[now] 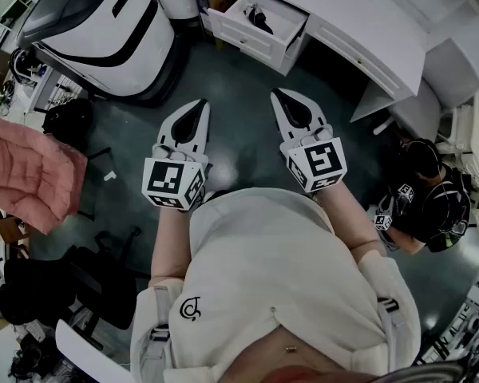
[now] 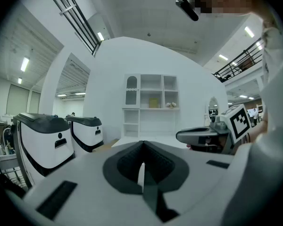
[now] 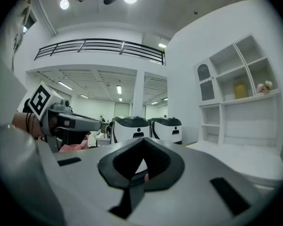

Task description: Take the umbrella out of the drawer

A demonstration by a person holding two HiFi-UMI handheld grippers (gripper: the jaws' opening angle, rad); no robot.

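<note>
Now | umbrella (image 1: pixel 259 18) in open drawer (image 1: pixel 247 40) | well beyond right hand-held gripper (image 1: pixel 281 96)

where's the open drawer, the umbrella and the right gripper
open drawer (image 1: pixel 247 40): head view, on its white front panel
umbrella (image 1: pixel 260 20): head view, on the dark body lying inside the drawer
right gripper (image 1: pixel 280 96): head view, at the tip where its jaws meet

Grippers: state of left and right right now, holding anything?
Left gripper: closed, holding nothing.
Right gripper: closed, holding nothing.
</note>
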